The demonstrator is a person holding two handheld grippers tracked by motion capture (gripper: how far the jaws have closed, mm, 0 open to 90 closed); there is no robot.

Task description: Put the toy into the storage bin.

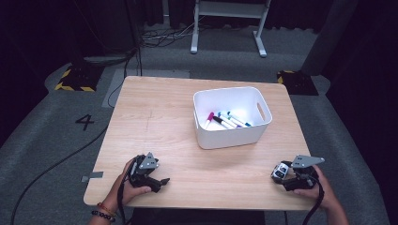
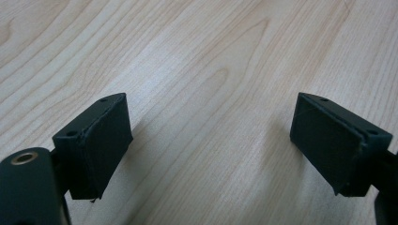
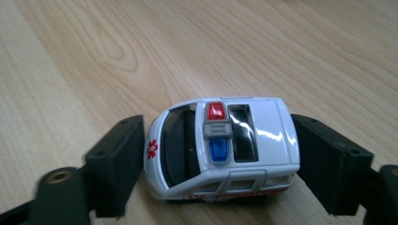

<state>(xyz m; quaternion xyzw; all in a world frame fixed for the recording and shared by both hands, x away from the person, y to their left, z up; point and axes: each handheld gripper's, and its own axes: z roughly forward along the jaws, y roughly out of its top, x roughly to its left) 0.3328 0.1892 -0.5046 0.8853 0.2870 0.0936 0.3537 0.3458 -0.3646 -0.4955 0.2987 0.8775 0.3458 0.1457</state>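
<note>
Right gripper [image 1: 287, 177]: near right edge of the surface [image 1: 197, 183], in the person's right hand. Jaws sit either side of a toy car [image 3: 220, 147], nose to one pad, tail to the other. Far pad looks in contact; a thin gap may remain at the nose side, so I read it as closing on the car or just clamped, can't tell which.

Car: white toy ambulance, red and blue light bar on the roof, red star on the hood. Wheels look down on the surface, not lifted. In the high view it shows at the right gripper's tip [image 1: 280, 171].

Left gripper [image 1: 157, 182]: near left, resting low over the surface. Jaws wide apart, bare wood between them, nothing held or touched [image 2: 211, 140].

Bin [image 1: 263, 125]: white, mid-surface toward the right, well apart from both grippers, beyond the car. Holds several markers [image 1: 226, 120] lying on its floor.

Progress (my read): early. Grasp on the car is being made; lift, carry and drop not done. Bin is the likely target since it already holds items, but that is a guess.

Left to do: confirm grip, raise the car clear, move forward and left over the bin rim, release.
</note>
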